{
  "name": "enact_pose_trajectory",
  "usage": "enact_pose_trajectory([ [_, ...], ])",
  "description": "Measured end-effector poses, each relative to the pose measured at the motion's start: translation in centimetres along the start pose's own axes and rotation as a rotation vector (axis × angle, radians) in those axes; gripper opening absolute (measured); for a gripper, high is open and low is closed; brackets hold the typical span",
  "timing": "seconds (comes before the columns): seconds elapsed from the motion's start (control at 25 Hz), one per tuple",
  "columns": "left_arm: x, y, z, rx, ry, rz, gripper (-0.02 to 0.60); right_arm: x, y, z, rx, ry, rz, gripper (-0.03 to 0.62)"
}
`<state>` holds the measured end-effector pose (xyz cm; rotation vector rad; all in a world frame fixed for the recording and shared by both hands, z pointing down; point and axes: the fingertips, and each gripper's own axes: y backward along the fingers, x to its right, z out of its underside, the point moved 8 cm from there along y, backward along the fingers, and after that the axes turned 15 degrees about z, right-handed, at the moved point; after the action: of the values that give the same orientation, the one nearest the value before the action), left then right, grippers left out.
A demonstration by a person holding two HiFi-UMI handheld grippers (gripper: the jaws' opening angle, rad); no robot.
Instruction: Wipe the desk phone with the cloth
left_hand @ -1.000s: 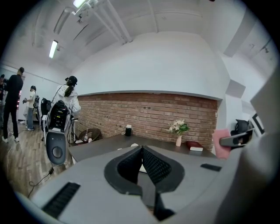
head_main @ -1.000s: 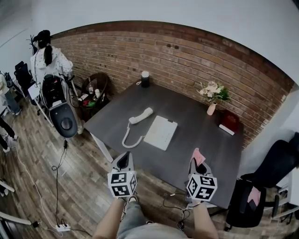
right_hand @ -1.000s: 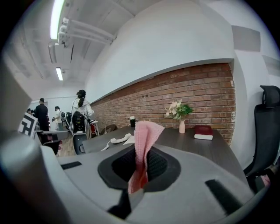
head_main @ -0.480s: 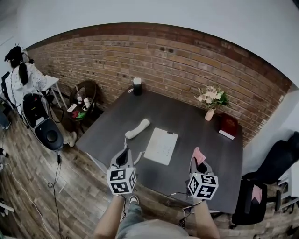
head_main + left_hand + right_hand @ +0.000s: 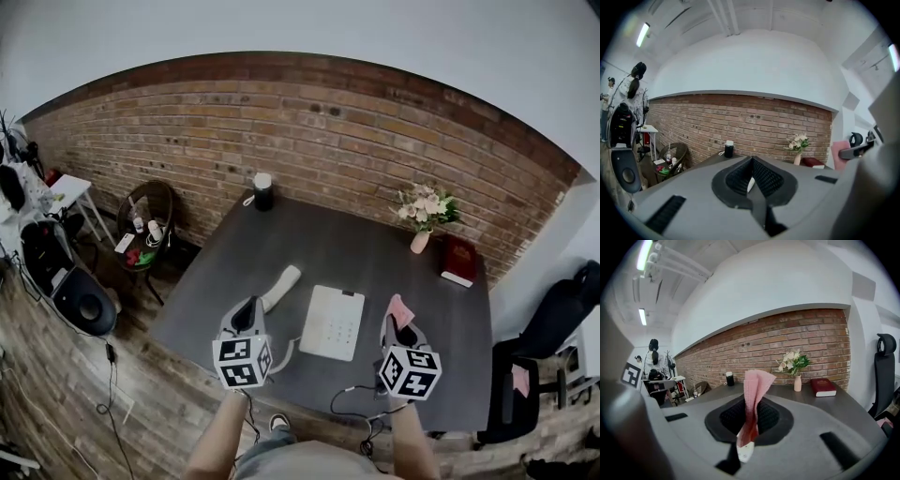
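Note:
The white desk phone base (image 5: pixel 331 323) lies on the dark grey desk (image 5: pixel 356 248) near its front edge. Its white handset (image 5: pixel 280 285) is off the base, flat on the desk to the left. My left gripper (image 5: pixel 246 319) (image 5: pixel 752 161) hovers just in front of the handset, shut with nothing in it. To the right of the base, my right gripper (image 5: pixel 398 326) (image 5: pixel 751 404) is shut on a pink cloth (image 5: pixel 398 310) (image 5: pixel 754 385) that stands up out of the jaws.
A black cylinder with a white top (image 5: pixel 263 191) stands at the desk's far left corner. A flower vase (image 5: pixel 422 234) and a red book (image 5: pixel 458 260) sit at the far right by the brick wall. A round side table (image 5: pixel 145 230) is left, a black chair (image 5: pixel 553 319) right.
The view has swung so the desk sits nearer and more central. Both grippers now hang over its front edge beside the phone. The cloth stays held.

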<state>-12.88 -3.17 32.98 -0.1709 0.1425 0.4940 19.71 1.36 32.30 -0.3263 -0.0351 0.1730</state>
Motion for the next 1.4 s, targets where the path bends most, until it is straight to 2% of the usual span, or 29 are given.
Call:
enact_pose_trajectory([
  [0.32,-4.0,-4.4,0.3,-0.038,0.001,0.064,0.005,-2.4,-2.7,0.4,-0.030,-0.011,0.072,0.021],
  [0.64,-4.2,-7.2,2.7,-0.092,0.048,0.076,0.005,-1.3,-4.8,1.2,-0.081,-0.003,0.100,0.021],
  [0.76,-4.1,-7.6,3.1,-0.109,0.040,0.075,0.005,-1.0,-5.6,1.2,-0.090,0.001,0.096,0.021],
  [1.12,-5.2,-8.9,4.3,-0.120,0.064,0.027,0.005,-1.4,-8.0,1.6,-0.128,0.073,0.049,0.021],
  [1.4,-6.5,-8.6,5.7,-0.127,0.081,-0.033,0.005,-2.4,-9.5,1.9,-0.155,0.188,-0.009,0.021],
])
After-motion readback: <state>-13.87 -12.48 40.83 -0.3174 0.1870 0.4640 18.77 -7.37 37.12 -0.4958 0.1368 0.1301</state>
